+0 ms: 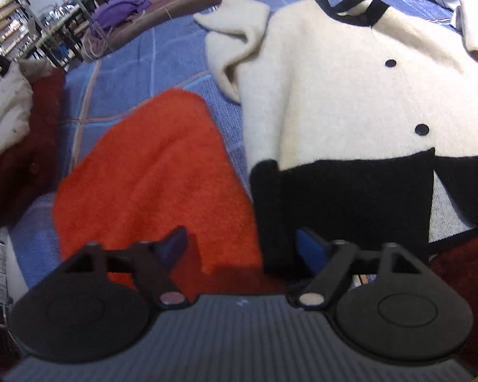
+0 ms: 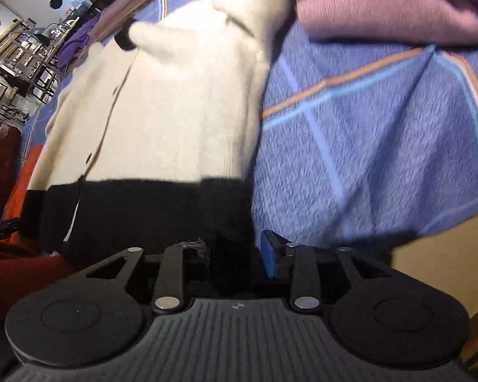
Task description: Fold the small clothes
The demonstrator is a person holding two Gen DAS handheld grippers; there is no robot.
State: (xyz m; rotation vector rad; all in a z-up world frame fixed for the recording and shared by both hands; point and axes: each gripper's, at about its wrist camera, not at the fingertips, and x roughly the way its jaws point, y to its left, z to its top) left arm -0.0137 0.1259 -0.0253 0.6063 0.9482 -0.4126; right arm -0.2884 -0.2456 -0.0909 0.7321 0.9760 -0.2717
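Note:
A cream cardigan with a black hem, black collar and black buttons lies face up and spread out on a blue checked blanket. Its left sleeve is bunched up near the shoulder. My left gripper hangs open above the hem's left corner, with only cloth far below its blue pads. In the right wrist view the same cardigan fills the left half. My right gripper is open at the hem's right corner, and the pads do not press on it.
An orange garment lies just left of the cardigan, with a dark red one beyond it. A mauve garment sits at the blanket's far right. Bare blanket stretches right of the cardigan. Room furniture stands in the far background.

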